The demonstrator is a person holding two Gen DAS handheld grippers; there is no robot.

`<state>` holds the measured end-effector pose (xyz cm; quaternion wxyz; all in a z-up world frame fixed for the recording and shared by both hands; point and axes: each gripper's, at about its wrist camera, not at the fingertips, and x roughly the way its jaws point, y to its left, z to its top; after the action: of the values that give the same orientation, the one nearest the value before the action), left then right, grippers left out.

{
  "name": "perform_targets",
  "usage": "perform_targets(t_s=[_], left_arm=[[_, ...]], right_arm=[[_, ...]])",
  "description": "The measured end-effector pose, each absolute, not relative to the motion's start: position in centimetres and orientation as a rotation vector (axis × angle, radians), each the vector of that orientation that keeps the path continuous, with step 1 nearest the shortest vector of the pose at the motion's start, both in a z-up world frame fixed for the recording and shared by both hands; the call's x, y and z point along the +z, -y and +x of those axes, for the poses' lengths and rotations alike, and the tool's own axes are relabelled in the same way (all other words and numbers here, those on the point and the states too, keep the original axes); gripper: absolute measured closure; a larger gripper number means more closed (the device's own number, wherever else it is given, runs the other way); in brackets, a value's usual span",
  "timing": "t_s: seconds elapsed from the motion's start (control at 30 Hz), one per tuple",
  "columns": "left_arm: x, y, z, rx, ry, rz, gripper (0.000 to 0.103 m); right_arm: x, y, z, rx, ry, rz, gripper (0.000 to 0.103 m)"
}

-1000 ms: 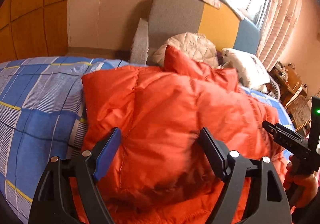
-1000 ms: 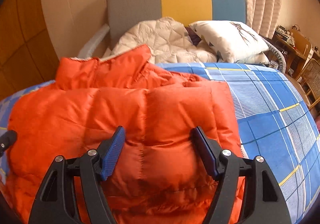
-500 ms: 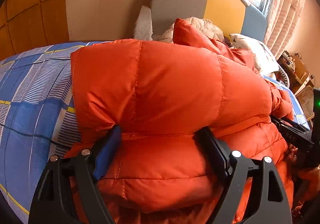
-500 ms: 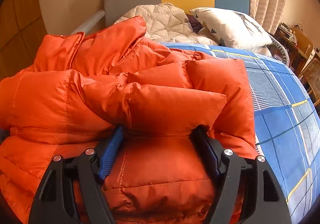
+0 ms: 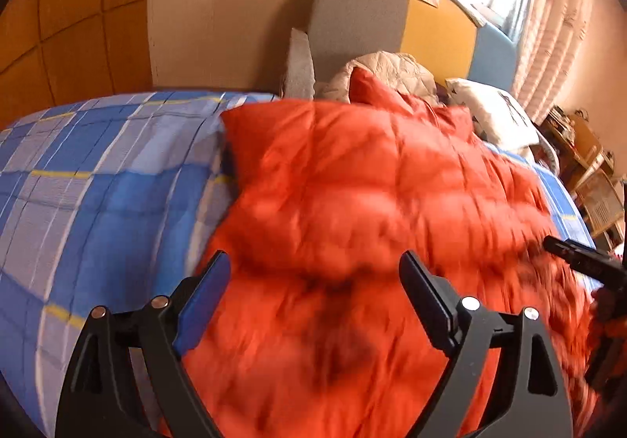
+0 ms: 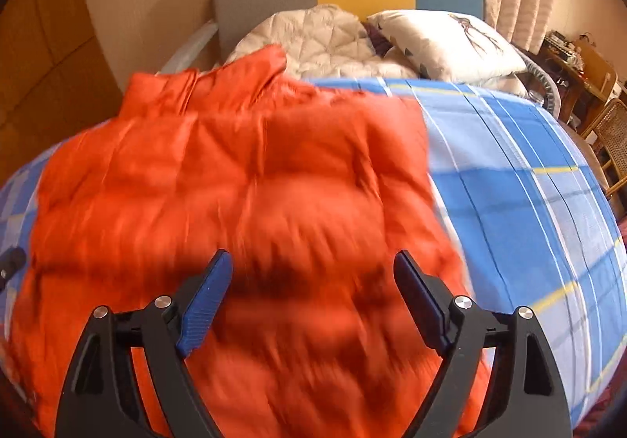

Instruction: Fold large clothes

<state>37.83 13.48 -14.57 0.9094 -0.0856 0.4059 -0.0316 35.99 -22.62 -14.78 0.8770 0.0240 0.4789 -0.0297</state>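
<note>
Left gripper [image 5: 313,281] gapes above orange jacket [image 5: 372,203].

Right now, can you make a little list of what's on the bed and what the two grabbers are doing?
bed cover: blue checked sheet
main thing: orange puffy jacket, lying on the sheet with its lower part folded up over the rest
at the headboard: cream quilted jacket and white pillow
left gripper: jaws have just been opening, wide apart above the jacket, gripping nothing
right gripper: jaws have just been opening, wide apart above the jacket, gripping nothing
picture: blurry
</note>
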Motion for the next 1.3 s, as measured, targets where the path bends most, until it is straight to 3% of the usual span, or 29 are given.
perform_targets(t_s=[0.27, 0.47, 0.67, 0.73, 0.83, 0.93, 1.3], left_arm=[[-15.5, -17.9, 26.7, -0.098, -0.848, -0.223, 0.019], [-17.1, -20.5, 20.4, -0.109, -0.884, -0.306, 0.034], [-19.4, -19.9, 16.5, -0.167, -0.952, -0.384, 0.048], [-19.7, -19.3, 15.7, -0.188, -0.951, -0.39, 0.058], [-19.2, -18.7, 14.9, -0.219, -0.927, -0.363, 0.084], [-18.1, -18.7, 14.3, -0.232, -0.897, -0.343, 0.089], [-15.5, -19.4, 11.8, -0.281, -0.861, -0.316, 0.094]], right_arm=[[-14.6, 27.8, 24.1, -0.054, -1.092, 0.113, 0.019], [-16.3, 30.1, 16.6, -0.008, -1.143, 0.25, 0.02], [-17.4, 30.0, 12.8, 0.068, -1.127, 0.358, 0.041], [-17.3, 29.7, 12.5, 0.088, -1.117, 0.351, 0.052], [-16.4, 29.2, 12.2, 0.122, -1.098, 0.329, 0.071], [-15.2, 28.9, 12.0, 0.143, -1.073, 0.307, 0.083], [-12.1, 28.6, 11.1, 0.179, -1.016, 0.243, 0.091]])
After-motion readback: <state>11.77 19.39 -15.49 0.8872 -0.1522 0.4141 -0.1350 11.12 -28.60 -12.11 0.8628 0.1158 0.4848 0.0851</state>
